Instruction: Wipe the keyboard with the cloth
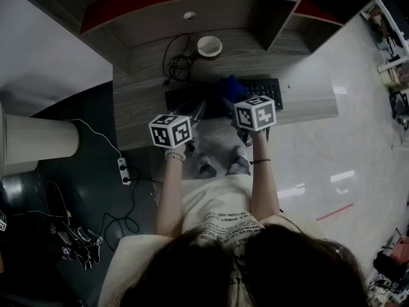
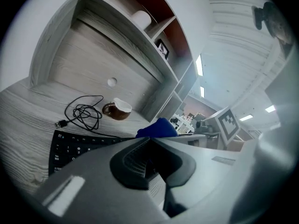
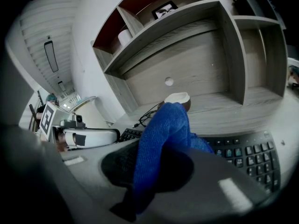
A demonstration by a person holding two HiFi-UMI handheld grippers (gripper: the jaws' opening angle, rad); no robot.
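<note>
A black keyboard (image 1: 261, 89) lies on the grey wooden desk (image 1: 307, 104). My right gripper (image 1: 255, 112) is shut on a blue cloth (image 1: 230, 85) that hangs over the keyboard's middle. In the right gripper view the cloth (image 3: 161, 129) stands up between the jaws of the right gripper (image 3: 161, 146), with keys (image 3: 245, 155) to its right. My left gripper (image 1: 170, 131) hovers at the desk's front edge, left of the right one. Its jaws meet in the left gripper view, at the gripper (image 2: 150, 141), with nothing held. The keyboard's left end (image 2: 70, 148) and the cloth (image 2: 158, 129) show beyond.
A brown cup with a white inside (image 1: 209, 45) and a coiled black cable (image 1: 179, 59) sit behind the keyboard. Shelves (image 1: 192, 5) rise at the desk's back. On the floor at the left are a white cylinder (image 1: 38, 139) and a power strip (image 1: 123, 170).
</note>
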